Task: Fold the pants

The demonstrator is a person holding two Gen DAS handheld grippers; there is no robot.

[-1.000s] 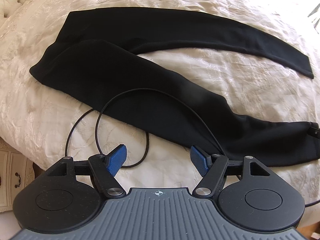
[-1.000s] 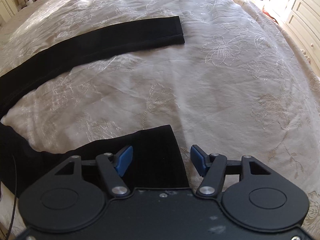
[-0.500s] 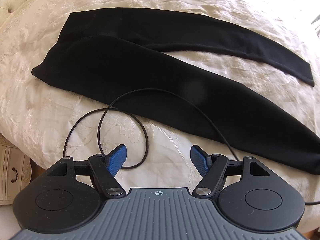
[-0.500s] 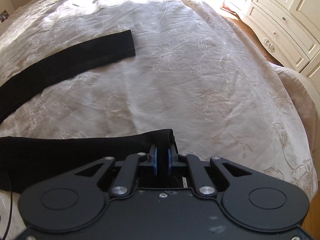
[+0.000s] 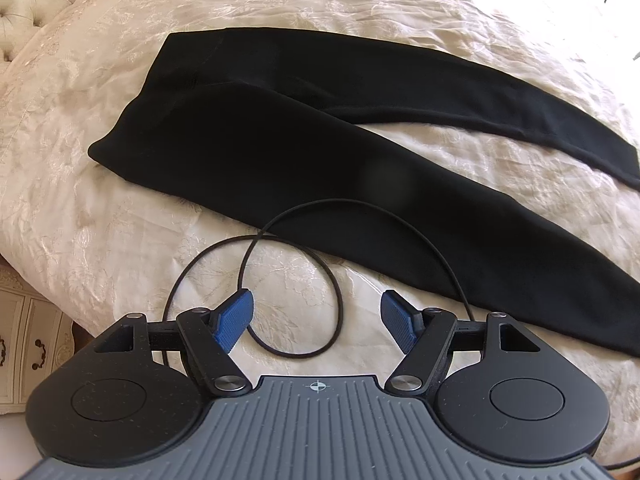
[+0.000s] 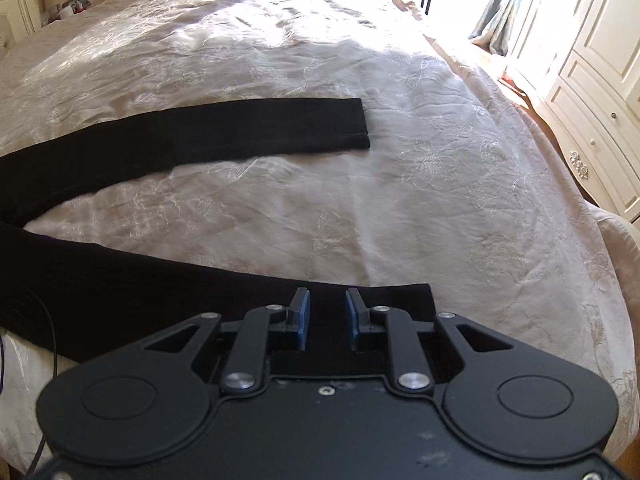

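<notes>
Opening right tool over pants hem, pads clear.

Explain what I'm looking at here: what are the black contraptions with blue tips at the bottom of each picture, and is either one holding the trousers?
Each is a hand-held two-finger gripper carrying its own camera, so each picture looks forward along the fingers. The left gripper hangs wide open over a black cable. The right gripper has just been opening; the near leg's cuff lies flat beneath it, unpinched. Black pants lie spread on a cream bedspread, legs apart. Nothing is held.
</notes>
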